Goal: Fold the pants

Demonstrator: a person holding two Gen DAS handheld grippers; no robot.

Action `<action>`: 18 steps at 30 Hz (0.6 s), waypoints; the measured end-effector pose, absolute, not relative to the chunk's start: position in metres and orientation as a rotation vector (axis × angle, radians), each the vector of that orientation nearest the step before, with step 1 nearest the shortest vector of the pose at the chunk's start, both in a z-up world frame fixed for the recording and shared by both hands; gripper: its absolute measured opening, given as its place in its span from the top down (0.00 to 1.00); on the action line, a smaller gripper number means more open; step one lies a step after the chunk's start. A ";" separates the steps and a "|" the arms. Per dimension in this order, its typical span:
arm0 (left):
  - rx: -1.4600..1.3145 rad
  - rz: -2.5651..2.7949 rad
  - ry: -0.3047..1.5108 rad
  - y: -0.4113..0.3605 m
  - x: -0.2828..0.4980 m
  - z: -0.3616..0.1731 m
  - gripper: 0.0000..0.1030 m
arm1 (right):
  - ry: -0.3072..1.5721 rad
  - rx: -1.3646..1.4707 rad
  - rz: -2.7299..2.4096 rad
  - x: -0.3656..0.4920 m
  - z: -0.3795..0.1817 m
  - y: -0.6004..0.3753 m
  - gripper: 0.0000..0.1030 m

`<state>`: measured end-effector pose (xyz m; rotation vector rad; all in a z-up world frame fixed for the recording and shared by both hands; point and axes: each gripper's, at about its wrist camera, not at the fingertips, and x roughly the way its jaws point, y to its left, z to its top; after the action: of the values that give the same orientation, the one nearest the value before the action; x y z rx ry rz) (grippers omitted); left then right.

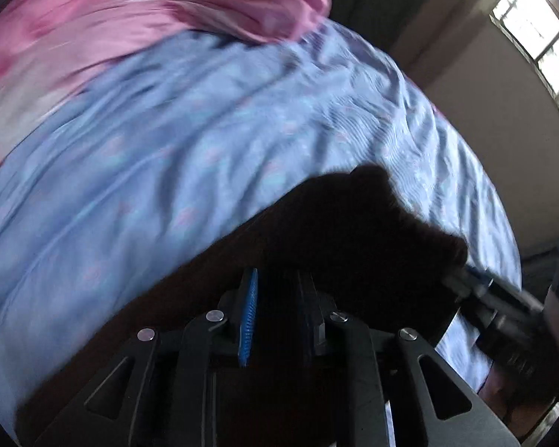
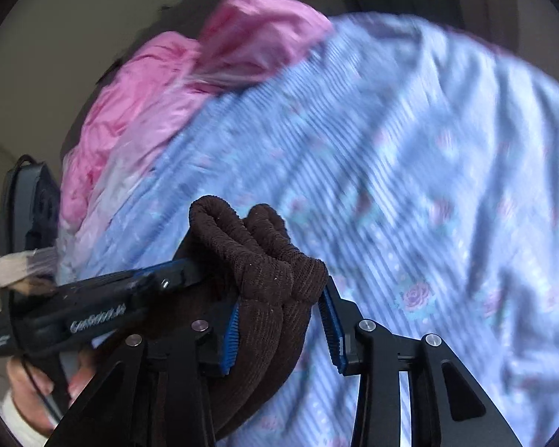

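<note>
The dark brown corduroy pants (image 2: 268, 272) hang bunched between both grippers above the bed. In the right wrist view my right gripper (image 2: 279, 320) has its blue pads on either side of the folded waistband and holds it. In the left wrist view my left gripper (image 1: 279, 298) is closed on the dark fabric (image 1: 339, 231), which drapes over its fingers and hides the tips. The left gripper (image 2: 104, 294) also shows in the right wrist view, clamped on the pants' edge from the left. The right gripper (image 1: 503, 298) shows at the right of the left wrist view.
A blue striped floral bedsheet (image 2: 410, 171) covers the bed below. A crumpled pink blanket (image 2: 160, 85) lies at its far end, also in the left wrist view (image 1: 130, 18). A bright window (image 1: 540, 37) is at the right. Walls stand behind the bed.
</note>
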<state>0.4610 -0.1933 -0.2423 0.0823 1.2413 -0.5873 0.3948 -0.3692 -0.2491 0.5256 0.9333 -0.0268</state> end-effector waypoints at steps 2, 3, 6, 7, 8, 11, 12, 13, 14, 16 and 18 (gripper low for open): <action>-0.021 -0.543 1.241 -0.154 0.445 -0.234 0.79 | 0.906 0.466 -0.022 0.388 -0.227 -0.357 0.62; -0.059 -0.512 1.253 -0.136 0.437 -0.233 0.80 | 0.889 0.438 -0.019 0.384 -0.214 -0.349 0.62; -0.179 -0.401 1.265 -0.073 0.408 -0.229 0.80 | 0.856 0.388 -0.003 0.372 -0.179 -0.329 0.62; -0.215 -0.370 1.265 -0.053 0.397 -0.227 0.80 | 0.844 0.374 0.004 0.368 -0.168 -0.321 0.62; -0.253 -0.339 1.264 -0.031 0.384 -0.223 0.80 | 0.837 0.354 0.007 0.364 -0.158 -0.314 0.62; -0.273 -0.266 1.249 0.014 0.355 -0.207 0.80 | 0.810 0.259 0.024 0.354 -0.127 -0.283 0.62; -0.268 -0.248 1.237 0.024 0.348 -0.199 0.80 | 0.801 0.214 0.035 0.350 -0.115 -0.267 0.62; -0.265 -0.233 1.224 0.034 0.343 -0.192 0.80 | 0.795 0.188 0.045 0.345 -0.108 -0.258 0.62; -0.269 -0.210 1.207 0.047 0.337 -0.181 0.80 | 0.783 0.146 0.061 0.341 -0.097 -0.241 0.62; -0.288 -0.193 1.187 0.064 0.332 -0.171 0.80 | 0.763 0.084 0.088 0.334 -0.084 -0.213 0.62; -0.303 -0.178 1.170 0.080 0.328 -0.158 0.80 | 0.752 0.029 0.115 0.327 -0.074 -0.181 0.62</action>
<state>0.3283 0.0802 -0.1580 -0.3034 1.1702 -0.1776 0.3273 -0.1809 -0.0743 0.0293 0.7522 0.1151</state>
